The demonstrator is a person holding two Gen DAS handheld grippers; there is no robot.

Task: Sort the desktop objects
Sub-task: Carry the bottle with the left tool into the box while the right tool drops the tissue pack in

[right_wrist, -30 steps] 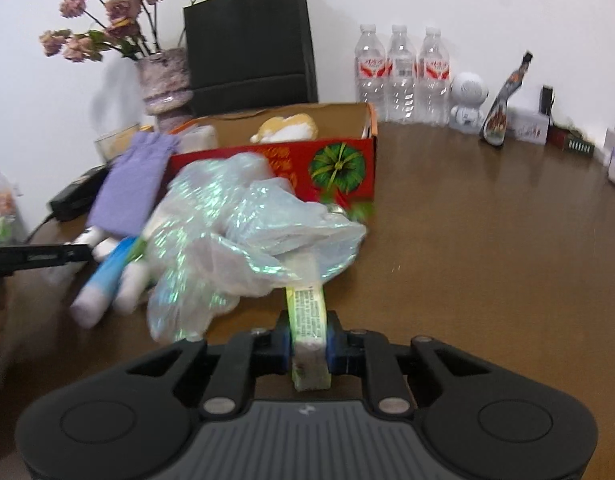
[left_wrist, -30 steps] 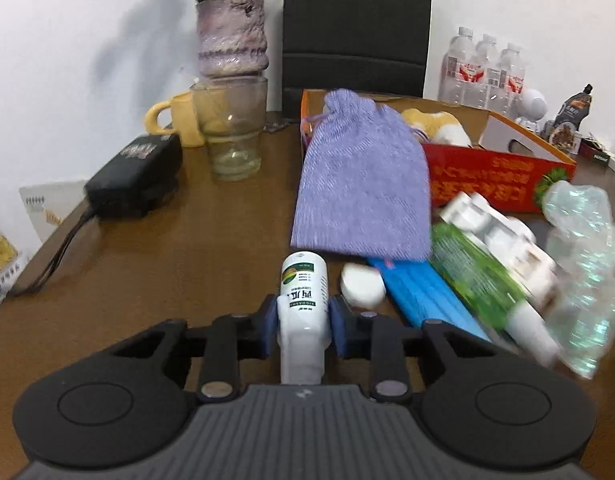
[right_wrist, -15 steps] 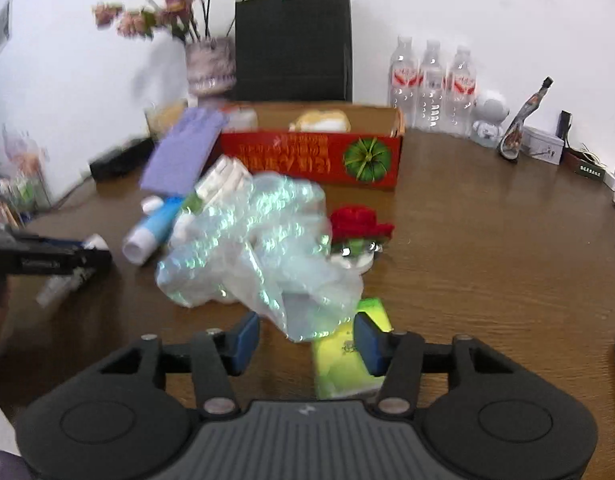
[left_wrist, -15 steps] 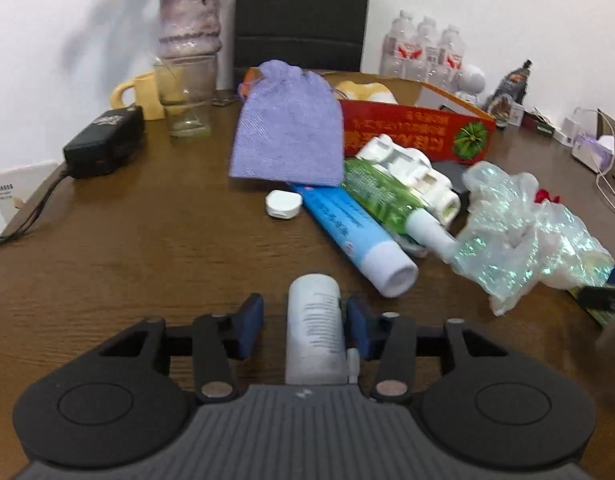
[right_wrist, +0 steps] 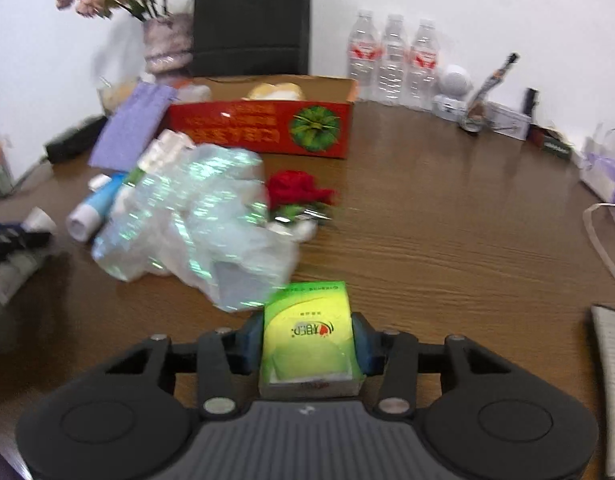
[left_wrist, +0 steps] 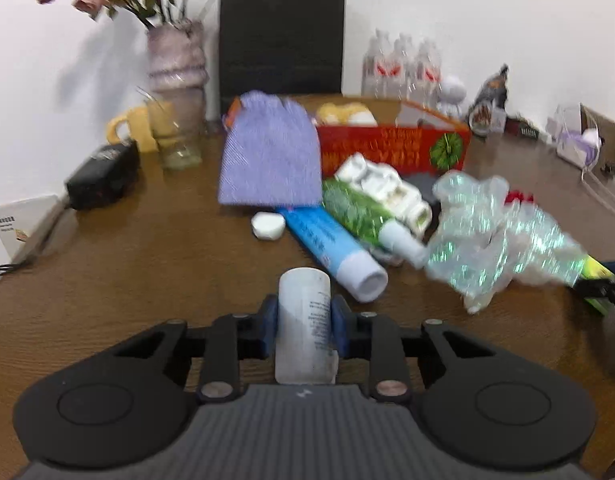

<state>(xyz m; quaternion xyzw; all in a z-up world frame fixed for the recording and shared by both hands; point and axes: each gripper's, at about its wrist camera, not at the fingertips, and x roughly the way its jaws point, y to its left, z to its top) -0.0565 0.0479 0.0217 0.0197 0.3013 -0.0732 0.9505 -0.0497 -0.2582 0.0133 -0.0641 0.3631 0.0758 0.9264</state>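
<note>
Two grippers had both closed again: half a second earlier the jaws stood apart, now the left gripper point(left_wrist: 303, 320) clenched the white bottle point(left_wrist: 303, 332) and the right gripper point(right_wrist: 307, 340) clenched the green pack point(right_wrist: 307, 340). Both items sat in front of the red box point(right_wrist: 263, 126), well short of it, likely ready for carrying there.
</note>
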